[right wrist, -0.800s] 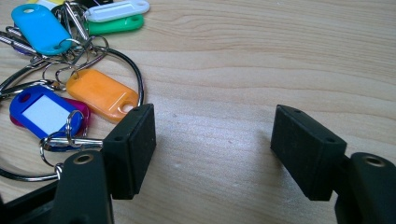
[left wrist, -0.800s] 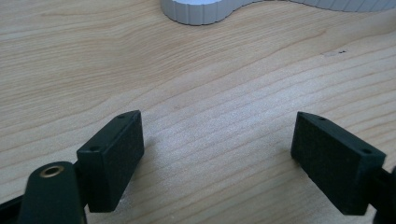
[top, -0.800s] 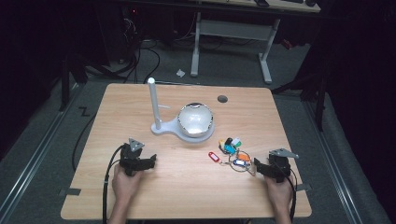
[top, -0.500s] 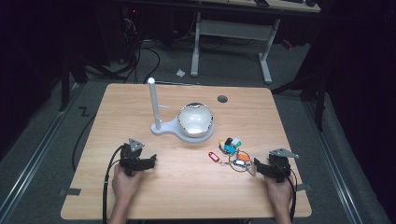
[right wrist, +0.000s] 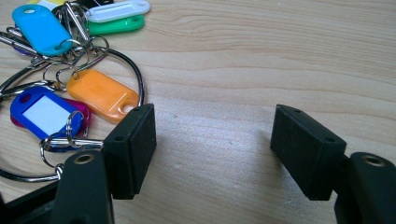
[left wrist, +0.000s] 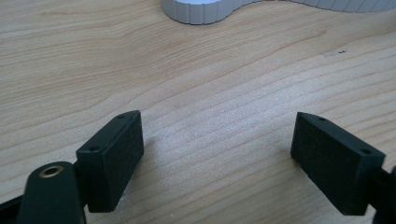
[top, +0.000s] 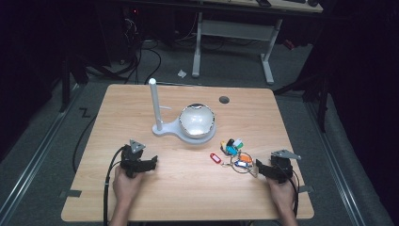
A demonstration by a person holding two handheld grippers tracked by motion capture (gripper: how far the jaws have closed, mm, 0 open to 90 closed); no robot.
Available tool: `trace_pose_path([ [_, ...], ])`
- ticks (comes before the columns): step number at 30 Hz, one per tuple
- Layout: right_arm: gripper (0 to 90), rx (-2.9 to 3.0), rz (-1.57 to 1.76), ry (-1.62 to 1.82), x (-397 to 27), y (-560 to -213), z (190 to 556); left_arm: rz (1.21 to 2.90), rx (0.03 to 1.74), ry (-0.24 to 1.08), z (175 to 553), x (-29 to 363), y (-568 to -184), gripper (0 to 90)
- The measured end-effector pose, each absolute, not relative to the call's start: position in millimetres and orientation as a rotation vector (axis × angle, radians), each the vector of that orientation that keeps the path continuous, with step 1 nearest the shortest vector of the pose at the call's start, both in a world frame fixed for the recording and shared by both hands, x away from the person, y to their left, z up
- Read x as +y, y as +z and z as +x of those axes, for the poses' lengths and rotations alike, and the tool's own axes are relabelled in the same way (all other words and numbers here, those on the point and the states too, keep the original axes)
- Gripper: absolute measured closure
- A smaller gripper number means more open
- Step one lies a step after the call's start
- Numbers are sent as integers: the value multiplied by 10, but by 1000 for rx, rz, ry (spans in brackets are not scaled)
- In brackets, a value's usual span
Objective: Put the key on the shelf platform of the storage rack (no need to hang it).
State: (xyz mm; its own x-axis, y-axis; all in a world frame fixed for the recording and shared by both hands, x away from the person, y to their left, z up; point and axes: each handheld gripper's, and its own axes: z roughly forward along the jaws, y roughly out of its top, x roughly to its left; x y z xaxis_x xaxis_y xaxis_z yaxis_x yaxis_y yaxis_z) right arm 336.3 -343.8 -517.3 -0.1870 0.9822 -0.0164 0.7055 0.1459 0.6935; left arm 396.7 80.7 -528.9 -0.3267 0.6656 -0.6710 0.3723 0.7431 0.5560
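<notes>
Nothing has shifted since the earlier frames: both my hands rest on the tabletop [top: 188, 188] exactly where they were, and the bunch of key tags [top: 234, 153] lies in the same spot. My right gripper [top: 261, 168] sits low on the wood just beside the bunch, its jaws spread wide with only bare grain between them; in the right gripper view the big wire ring [right wrist: 135, 77] runs right up against the outer side of one jaw, with the orange tag [right wrist: 102, 94] and blue tag [right wrist: 41, 113] just next to it, none of them inside the gap. My left gripper [top: 149, 163] lies well apart on the other side, jaws likewise wide open over empty wood, looking toward the rim of the white stand [left wrist: 205, 9]. That stand [top: 181, 129] carries an upright peg [top: 154, 101] and a round dish [top: 197, 120], and nothing hangs on the peg or lies in the dish that I can see. As I judge it, the work has barely begun: the keys are ungripped and everything remains to do, starting with swinging my right jaws over the ring and closing on it.
</notes>
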Motion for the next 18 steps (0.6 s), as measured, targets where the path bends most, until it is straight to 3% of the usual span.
trace_pose_path([
  [11,432,2016,1598,816,-3388,-5099,3292,788,1954,369,3966,806,-5287,175],
  [18,450,2071,1497,881,-3202,-4943,3280,793,1950,370,3966,810,-5288,176],
])
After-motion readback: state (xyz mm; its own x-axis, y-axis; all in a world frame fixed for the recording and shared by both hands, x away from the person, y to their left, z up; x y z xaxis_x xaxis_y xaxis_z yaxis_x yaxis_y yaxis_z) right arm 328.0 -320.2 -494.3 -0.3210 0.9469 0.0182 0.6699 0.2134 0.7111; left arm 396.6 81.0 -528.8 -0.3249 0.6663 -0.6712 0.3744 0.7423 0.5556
